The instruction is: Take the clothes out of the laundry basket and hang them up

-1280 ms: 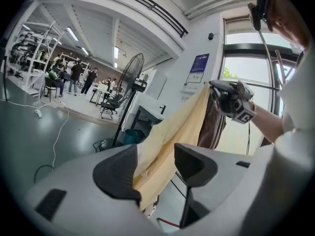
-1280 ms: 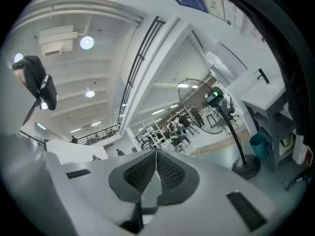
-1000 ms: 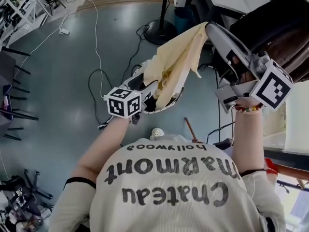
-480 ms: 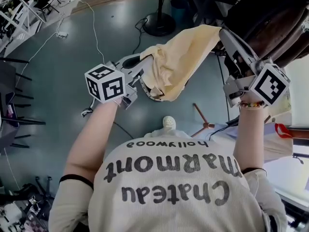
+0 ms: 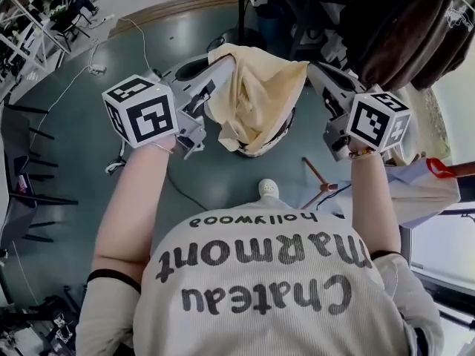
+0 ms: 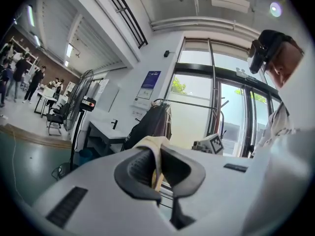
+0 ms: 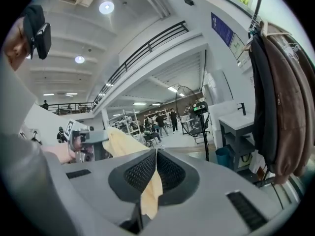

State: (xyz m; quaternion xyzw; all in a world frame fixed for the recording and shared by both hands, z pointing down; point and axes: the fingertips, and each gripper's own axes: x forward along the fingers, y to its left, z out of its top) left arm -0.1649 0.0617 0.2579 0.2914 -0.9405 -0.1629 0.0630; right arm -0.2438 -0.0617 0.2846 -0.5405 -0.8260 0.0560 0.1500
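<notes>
From overhead, the yellow garment (image 5: 256, 102) now hangs spread between both hands, well clear of the floor (image 5: 89, 139). A second ago only the right tongs (image 5: 318, 74) had it, with the left tongs (image 5: 221, 71) lower and gaping. The left gripper view shows those tongs pinched shut on a thin fold of it (just the edge). In the right gripper view that pair clamps another corner, with dark coats (image 7: 275, 107) hanging near. I'd say it's ready for hanging
</notes>
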